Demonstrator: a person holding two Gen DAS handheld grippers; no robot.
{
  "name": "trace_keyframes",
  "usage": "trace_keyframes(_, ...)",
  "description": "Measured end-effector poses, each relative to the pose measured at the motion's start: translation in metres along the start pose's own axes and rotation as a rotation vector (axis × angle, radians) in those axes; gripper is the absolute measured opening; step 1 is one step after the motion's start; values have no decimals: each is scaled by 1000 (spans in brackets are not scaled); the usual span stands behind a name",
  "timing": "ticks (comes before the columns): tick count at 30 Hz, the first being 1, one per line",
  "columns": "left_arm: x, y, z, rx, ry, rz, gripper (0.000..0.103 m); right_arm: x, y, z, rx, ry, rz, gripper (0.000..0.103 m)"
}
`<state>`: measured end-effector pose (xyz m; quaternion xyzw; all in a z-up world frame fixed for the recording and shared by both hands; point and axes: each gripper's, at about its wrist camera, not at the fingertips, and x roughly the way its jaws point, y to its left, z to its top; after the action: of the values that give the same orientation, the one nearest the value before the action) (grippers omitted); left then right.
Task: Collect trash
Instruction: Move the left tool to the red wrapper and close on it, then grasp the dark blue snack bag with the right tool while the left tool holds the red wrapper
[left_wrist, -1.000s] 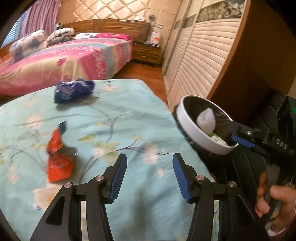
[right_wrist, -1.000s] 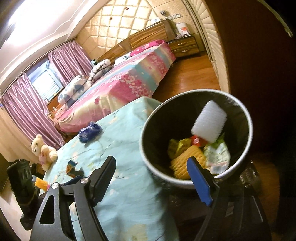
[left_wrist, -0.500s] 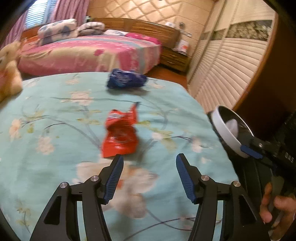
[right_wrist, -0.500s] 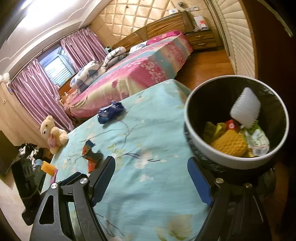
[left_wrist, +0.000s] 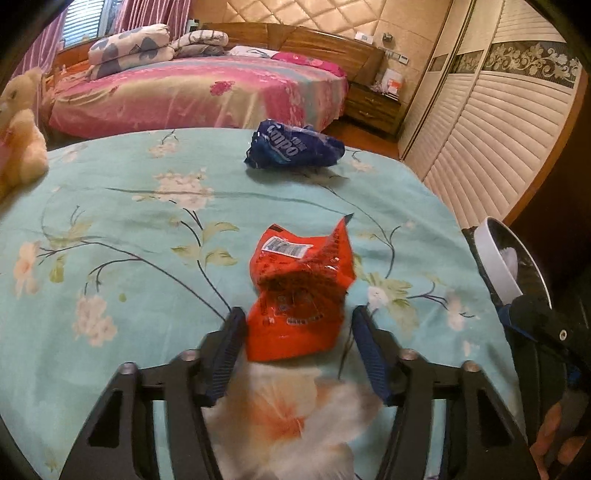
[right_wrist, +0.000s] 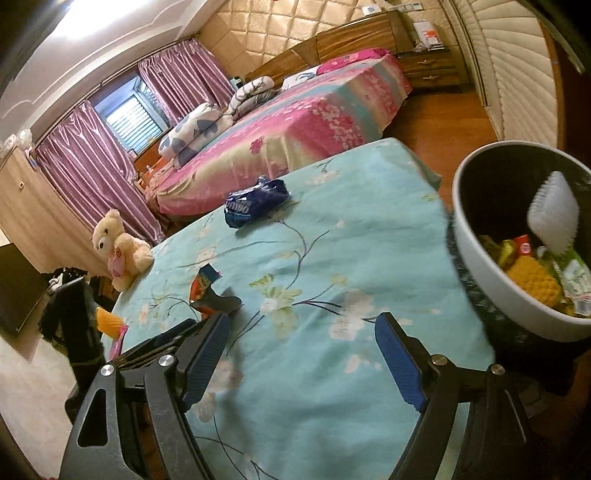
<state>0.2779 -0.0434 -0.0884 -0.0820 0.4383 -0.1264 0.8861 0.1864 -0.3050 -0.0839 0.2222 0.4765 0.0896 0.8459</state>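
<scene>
Left gripper (left_wrist: 297, 345) stands open, its blue pads either side of the near end of the red wrapper (left_wrist: 299, 291), which lies flat on the floral teal cloth (left_wrist: 122, 229); contact cannot be confirmed. Right gripper (right_wrist: 301, 354) is open and empty above the same cloth. Waste bin (right_wrist: 491, 266) sits at the table's right edge, holding assorted wrappers. Farther back lies a blue wrapper (left_wrist: 293, 147), well apart from the red one.
</scene>
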Motion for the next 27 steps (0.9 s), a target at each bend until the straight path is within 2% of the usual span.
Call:
trace_keyframes(2, 1, 3, 3, 6, -12, -5, 38, 7, 3, 0, -8, 10, 8, 82)
trace_keyframes(3, 1, 4, 3, 8, -18, -10, 25, 9, 3, 0, -9, 12, 10, 82)
trace_keyframes(4, -1, 6, 5, 18, -24, -37, 17, 13, 4, 1, -9, 16, 13, 82)
trace_keyframes(5, -1, 6, 5, 27, -24, -29, 5, 17, 4, 2, -7, 19, 17, 82)
trace_keyframes(7, -2, 10, 6, 43, -35, -2, 4, 24, 5, 4, -1, 24, 25, 82)
trace_keyframes(9, -5, 19, 5, 37, -44, -6, 3, 33, 7, 7, 5, 29, 33, 82)
trace_keyframes(17, -23, 63, 2, -52, -115, -5, 2, 82, 27, 34, -17, 18, 45, 82)
trace_keyframes(22, -13, 83, 4, -128, -100, -24, 2, 122, 46, 53, -31, 26, 51, 82)
trace_keyframes(27, -7, 90, 6, -160, -82, -41, 2, 152, 53, 71, -15, 28, 54, 82)
